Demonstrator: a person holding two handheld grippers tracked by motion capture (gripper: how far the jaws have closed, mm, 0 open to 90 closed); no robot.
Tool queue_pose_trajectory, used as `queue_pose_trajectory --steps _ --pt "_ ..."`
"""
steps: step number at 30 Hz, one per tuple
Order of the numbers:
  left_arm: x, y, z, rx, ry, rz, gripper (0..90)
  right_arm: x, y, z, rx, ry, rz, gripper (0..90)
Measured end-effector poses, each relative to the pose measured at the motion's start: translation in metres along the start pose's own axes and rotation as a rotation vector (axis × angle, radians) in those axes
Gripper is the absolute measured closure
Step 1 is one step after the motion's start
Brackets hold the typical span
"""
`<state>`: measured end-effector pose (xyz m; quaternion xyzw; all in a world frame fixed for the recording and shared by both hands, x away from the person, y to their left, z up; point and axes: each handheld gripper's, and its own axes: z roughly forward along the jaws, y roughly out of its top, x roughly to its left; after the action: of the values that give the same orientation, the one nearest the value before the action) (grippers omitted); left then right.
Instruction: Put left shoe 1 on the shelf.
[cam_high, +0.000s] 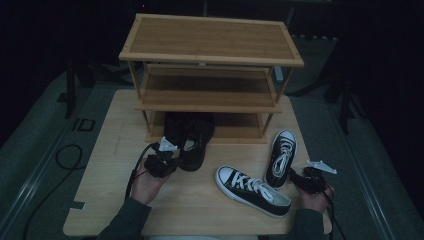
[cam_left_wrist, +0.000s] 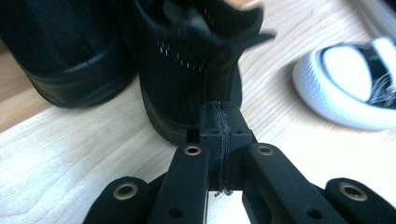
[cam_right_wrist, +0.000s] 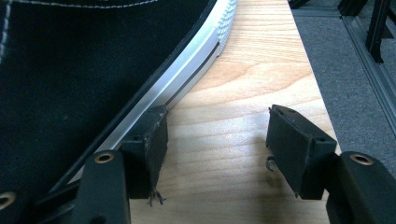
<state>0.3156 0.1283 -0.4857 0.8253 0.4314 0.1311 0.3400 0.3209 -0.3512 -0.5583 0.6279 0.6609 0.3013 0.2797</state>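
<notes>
Your left gripper (cam_high: 172, 159) is at the left side of the table (cam_high: 110, 150), just in front of the rack (cam_high: 210, 75). In the left gripper view its two jaws are pressed together, pad against pad, with nothing between them. The tips stand just before the heel of a black shoe (cam_left_wrist: 196, 70), very close to it, but I cannot tell if they touch it. This shoe (cam_high: 195, 142) stands half on the table and half at the front edge of the lowest shelf (cam_high: 235, 131). A second black shoe (cam_left_wrist: 60, 51) is beside it, further in on that shelf.

Your right gripper (cam_high: 300, 180) is near the right front corner of the table. Its jaws are wide apart and hold nothing; bare wood shows between the pads (cam_right_wrist: 299, 144). The one pad lies against the white sole edge of a sneaker (cam_right_wrist: 84, 70), the other is free over the table.

Two black-and-white sneakers lie on the table between your hands. One sneaker (cam_high: 252, 191) lies slanted near the front edge, toe to the left. The other sneaker (cam_high: 281, 157) points away from you, toward the rack, just beside your right gripper. The two upper shelves of the rack carry nothing.
</notes>
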Motion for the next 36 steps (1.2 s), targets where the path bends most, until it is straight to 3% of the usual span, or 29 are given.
queue_pose_trajectory --steps 4,12,20,22,29,31,33,36 --pt "0.005 -0.008 0.016 0.044 0.000 -0.010 89.5 0.000 0.000 0.000 0.000 0.000 0.000 38.4" --pt "-0.001 -0.016 0.034 0.101 -0.003 0.004 89.5 0.000 0.000 0.000 0.000 0.000 0.000 38.4" --pt "-0.014 -0.007 0.044 0.099 0.005 0.039 89.4 0.000 0.000 0.000 0.000 0.000 0.000 38.4" --pt "-0.016 -0.003 0.046 0.081 -0.011 0.035 88.4 0.000 0.000 0.000 0.000 0.000 0.000 38.4" --pt "-0.017 0.012 0.052 0.057 0.017 0.032 88.6 0.000 0.000 0.000 0.000 0.000 0.000 38.3" --pt "-0.020 0.017 0.054 0.059 0.014 0.051 89.1 0.000 0.000 0.000 0.000 0.001 0.000 38.3" --pt "-0.024 0.022 0.057 0.060 0.041 0.078 89.0 0.000 0.000 0.000 0.000 0.001 0.000 38.3" --pt "-0.026 0.029 0.061 0.050 0.046 0.080 89.2 0.000 0.000 0.000 0.000 0.000 -0.001 38.3"
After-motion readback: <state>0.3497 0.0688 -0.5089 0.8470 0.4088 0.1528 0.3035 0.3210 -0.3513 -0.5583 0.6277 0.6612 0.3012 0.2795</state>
